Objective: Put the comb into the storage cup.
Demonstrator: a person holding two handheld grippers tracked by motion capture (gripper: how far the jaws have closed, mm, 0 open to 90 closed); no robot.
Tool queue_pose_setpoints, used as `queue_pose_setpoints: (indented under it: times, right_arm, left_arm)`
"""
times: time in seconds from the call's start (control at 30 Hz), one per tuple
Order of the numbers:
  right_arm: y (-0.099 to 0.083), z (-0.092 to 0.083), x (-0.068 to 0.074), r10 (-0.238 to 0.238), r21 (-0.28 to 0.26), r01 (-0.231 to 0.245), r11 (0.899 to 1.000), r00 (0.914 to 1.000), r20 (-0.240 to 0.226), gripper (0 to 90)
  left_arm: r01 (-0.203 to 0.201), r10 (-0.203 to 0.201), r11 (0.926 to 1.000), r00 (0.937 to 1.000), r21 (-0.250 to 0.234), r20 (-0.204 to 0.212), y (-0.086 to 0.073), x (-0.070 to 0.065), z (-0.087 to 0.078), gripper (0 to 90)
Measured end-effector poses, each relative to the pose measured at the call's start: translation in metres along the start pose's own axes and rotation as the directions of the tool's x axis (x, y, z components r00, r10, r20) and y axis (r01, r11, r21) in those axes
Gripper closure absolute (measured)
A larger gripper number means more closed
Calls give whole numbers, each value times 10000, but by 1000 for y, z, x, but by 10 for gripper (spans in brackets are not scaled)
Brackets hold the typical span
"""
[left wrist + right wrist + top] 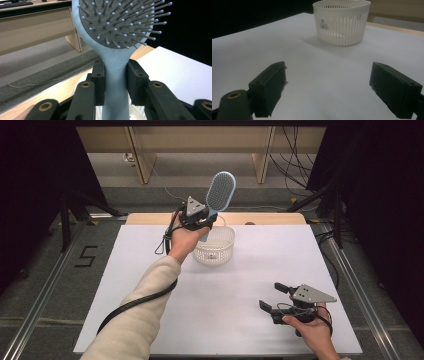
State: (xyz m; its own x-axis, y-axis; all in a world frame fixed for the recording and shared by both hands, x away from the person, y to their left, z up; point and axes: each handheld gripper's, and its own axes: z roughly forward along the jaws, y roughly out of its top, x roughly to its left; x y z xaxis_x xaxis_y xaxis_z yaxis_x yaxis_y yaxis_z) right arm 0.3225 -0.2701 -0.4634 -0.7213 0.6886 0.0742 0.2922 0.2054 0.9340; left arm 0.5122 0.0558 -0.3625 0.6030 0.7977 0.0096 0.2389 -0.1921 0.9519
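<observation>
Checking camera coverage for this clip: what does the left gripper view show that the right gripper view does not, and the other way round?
Left gripper view: the left gripper shut on the handle of a blue hairbrush, bristles facing the camera, with a wooden desk and grey floor beyond.

Right gripper view: the right gripper with jaws wide apart and nothing between them, and the white slotted basket seen whole from the side.

Both: the white table top.

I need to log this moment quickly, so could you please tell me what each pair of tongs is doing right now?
Left tongs: closed on the handle of the light blue plastic paddle hairbrush.
Right tongs: open, nothing between them.
</observation>
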Motion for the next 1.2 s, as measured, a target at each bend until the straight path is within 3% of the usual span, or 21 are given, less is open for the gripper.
queue_pose_setpoints:
  times: [0.93,1.2]
  right_arm:
    - [0,0,0,-13,15,13,10000,10000,-22,146]
    - [0,0,0,-16,27,16,10000,10000,-16,147]
  left_arm:
    - [-2,1,9999,10000,103,78,-7,3,6,699]
    - [-166,164,9998,9997,63,187,-8,3,7,699]
